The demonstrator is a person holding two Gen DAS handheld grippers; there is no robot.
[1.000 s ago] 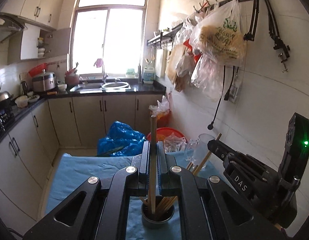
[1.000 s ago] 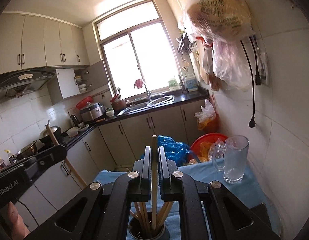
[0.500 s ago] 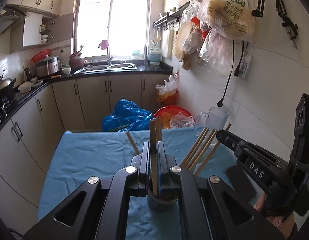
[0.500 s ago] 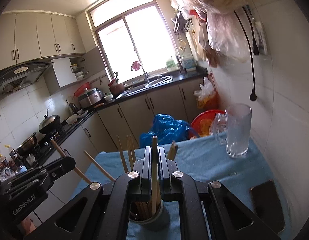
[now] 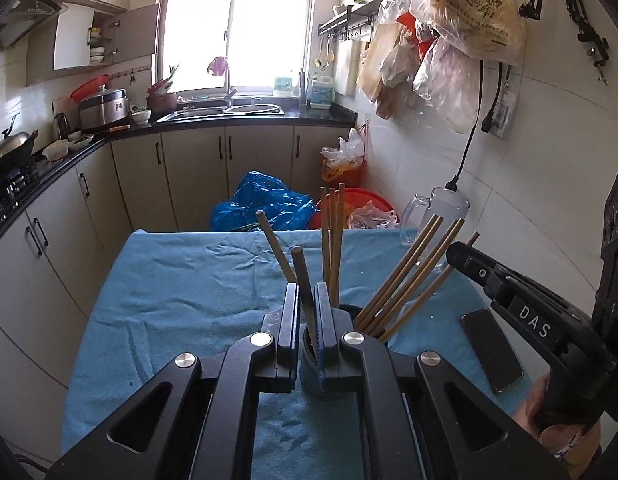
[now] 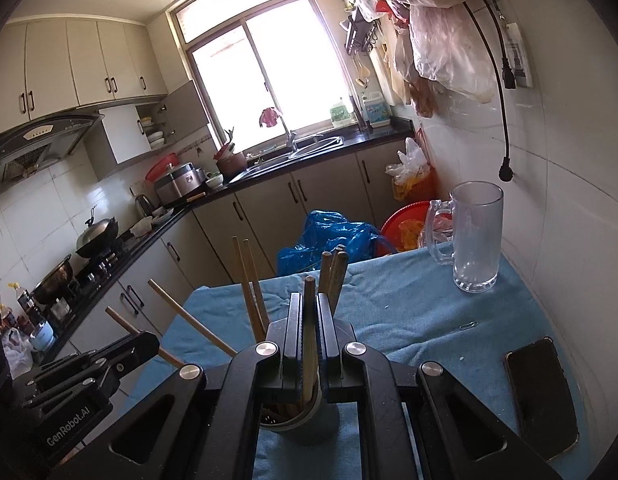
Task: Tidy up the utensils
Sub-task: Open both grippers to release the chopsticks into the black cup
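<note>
- The left gripper (image 5: 308, 300) has its jaws pinched on one wooden chopstick (image 5: 303, 276), the stick's lower end inside the dark holder cup (image 5: 309, 356) that stands on the blue cloth (image 5: 181, 288) over the table.
- The right gripper (image 6: 309, 320) likewise clamps a single chopstick (image 6: 309, 300) upright, its tip down in the same cup.
- Risk, as I judge it: both tools crowd one small cup, so a sideways nudge on release could tip it and spill the sticks.
- The leaning chopsticks fan out widely; a finger withdrawing could catch one and lever it out.
- The phone (image 6: 543, 392) and the glass mug (image 6: 475, 236) stand well apart from the cup, so they look safe.
- Count: one cup, two held chopsticks, roughly eight or nine more already in the cup (overlap hides the exact figure), one mug, one phone.
</note>
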